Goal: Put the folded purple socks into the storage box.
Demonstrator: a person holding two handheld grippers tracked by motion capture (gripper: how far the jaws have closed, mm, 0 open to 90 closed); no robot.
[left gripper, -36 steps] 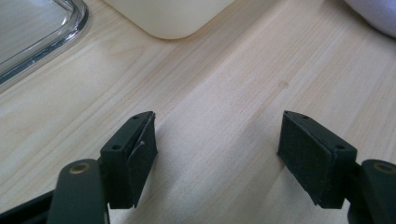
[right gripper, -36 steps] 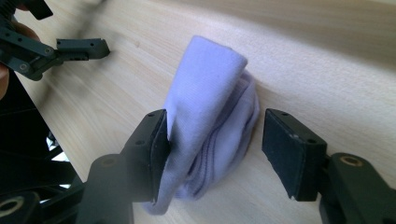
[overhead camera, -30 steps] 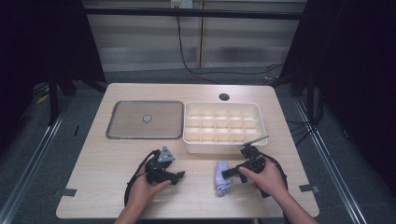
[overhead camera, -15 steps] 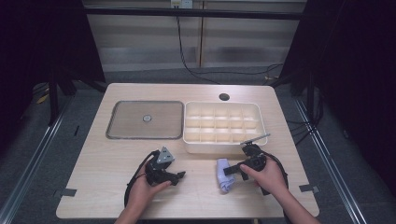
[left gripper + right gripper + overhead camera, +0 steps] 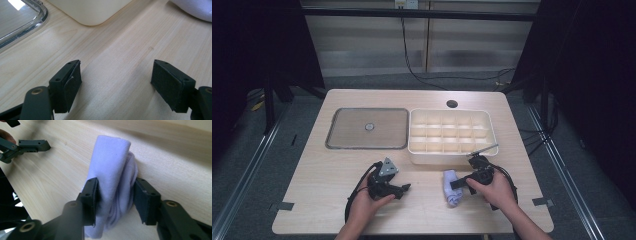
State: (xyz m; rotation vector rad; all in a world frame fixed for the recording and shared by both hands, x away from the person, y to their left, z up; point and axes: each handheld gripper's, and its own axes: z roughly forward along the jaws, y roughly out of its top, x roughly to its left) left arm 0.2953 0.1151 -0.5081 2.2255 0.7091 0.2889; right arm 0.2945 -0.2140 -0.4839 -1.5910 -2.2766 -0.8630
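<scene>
The right gripper (image 5: 115, 197) pinches the rolled lilac sock (image 5: 112, 180); left gripper (image 5: 117, 85) gapes empty; next, lift toward the compartment box (image 5: 451, 131).

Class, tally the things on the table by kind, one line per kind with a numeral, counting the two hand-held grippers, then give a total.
Hand-held grippers: 2, left gripper and right gripper
Rolled lilac cloth: 1
Cream divided tray: 1
Clear flat lid: 1
Total: 5
</scene>
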